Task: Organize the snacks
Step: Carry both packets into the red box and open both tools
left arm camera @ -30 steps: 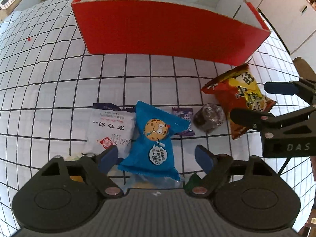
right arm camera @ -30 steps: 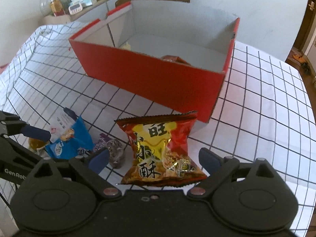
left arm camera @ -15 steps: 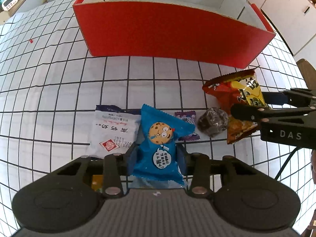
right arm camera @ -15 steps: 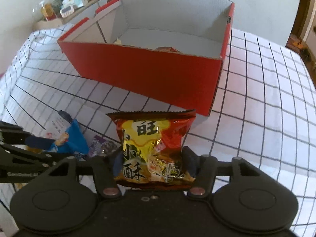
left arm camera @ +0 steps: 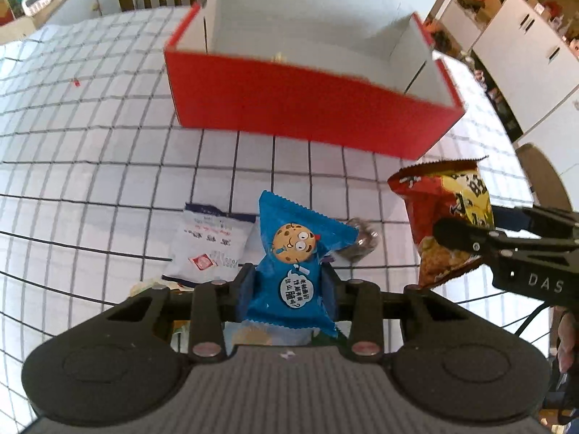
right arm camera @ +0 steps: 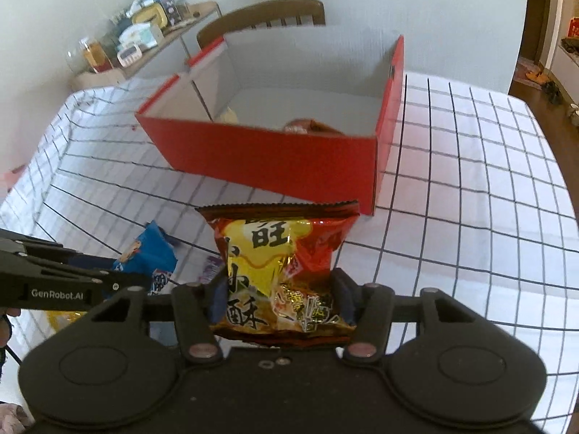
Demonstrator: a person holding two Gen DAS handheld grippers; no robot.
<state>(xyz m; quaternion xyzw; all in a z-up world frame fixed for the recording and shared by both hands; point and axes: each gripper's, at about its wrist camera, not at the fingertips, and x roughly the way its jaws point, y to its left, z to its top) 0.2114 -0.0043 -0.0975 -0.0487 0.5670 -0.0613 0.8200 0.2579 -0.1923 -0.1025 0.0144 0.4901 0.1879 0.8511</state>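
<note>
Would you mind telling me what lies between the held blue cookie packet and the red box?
Only bare checked tablecloth, seen in the left wrist view; the blue cookie packet and red box have nothing between them.

One second ago both claws stood open around their packets; now the left claw (left arm camera: 291,287) is closed on the blue cookie packet (left arm camera: 295,266) and the right claw (right arm camera: 280,302) is closed on the red and yellow snack bag (right arm camera: 280,271). Both packets have been raised off the bench (left arm camera: 108,166), and the blue one no longer covers the white packet (left arm camera: 210,238) beside it. The red box (right arm camera: 275,159) now looks lower in both views, so more of its inside shows
</note>
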